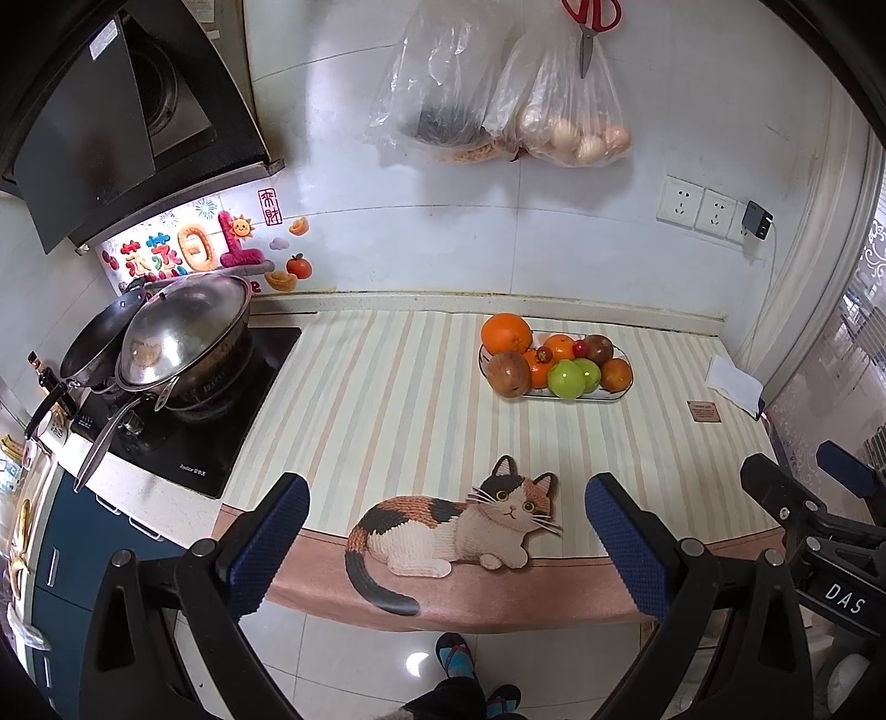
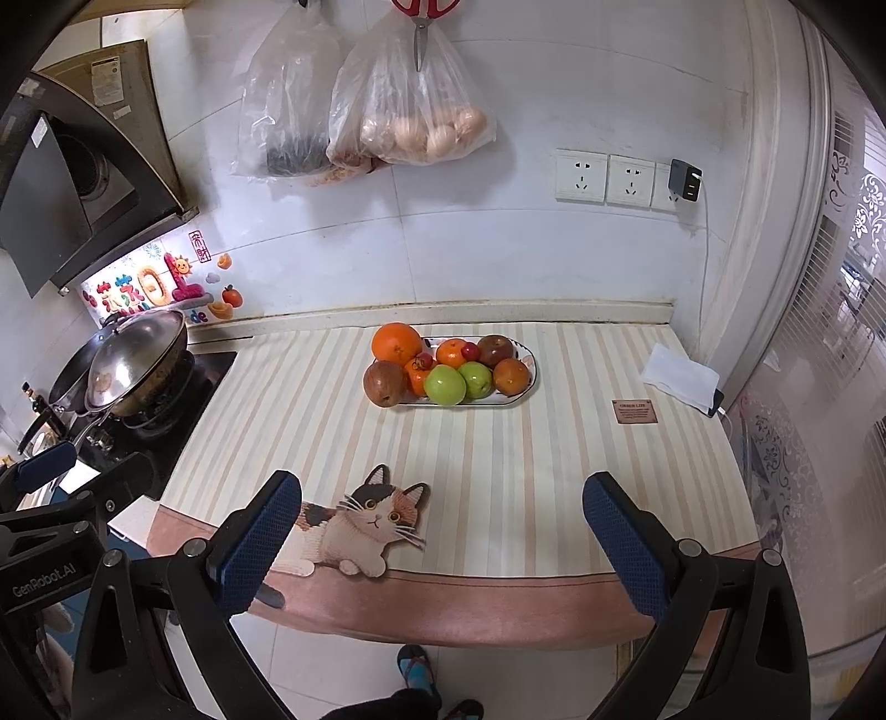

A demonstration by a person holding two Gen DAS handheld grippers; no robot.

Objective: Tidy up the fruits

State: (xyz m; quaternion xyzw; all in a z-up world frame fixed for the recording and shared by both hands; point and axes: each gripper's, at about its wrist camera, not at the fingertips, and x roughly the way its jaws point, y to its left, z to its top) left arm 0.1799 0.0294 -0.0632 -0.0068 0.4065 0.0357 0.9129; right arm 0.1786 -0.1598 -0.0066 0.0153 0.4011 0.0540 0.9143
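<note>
An oval white plate (image 1: 624,391) (image 2: 529,382) at the back of the striped counter mat holds a heap of fruit: a big orange (image 1: 505,332) (image 2: 396,341), a brown pear (image 1: 508,373) (image 2: 383,383), two green apples (image 1: 566,379) (image 2: 444,385), smaller oranges (image 1: 617,374) (image 2: 511,376) and small red fruits (image 1: 580,348) (image 2: 470,350). My left gripper (image 1: 446,531) is open and empty, held back over the counter's front edge. My right gripper (image 2: 440,529) is open and empty, also at the front edge, and shows in the left wrist view (image 1: 830,498).
A wok with lid (image 1: 183,338) (image 2: 133,371) sits on the stove at the left. Plastic bags (image 1: 498,99) (image 2: 376,111) and scissors (image 1: 590,27) hang on the wall. A folded white cloth (image 1: 733,382) (image 2: 681,376) and a small brown card (image 2: 635,411) lie at the right.
</note>
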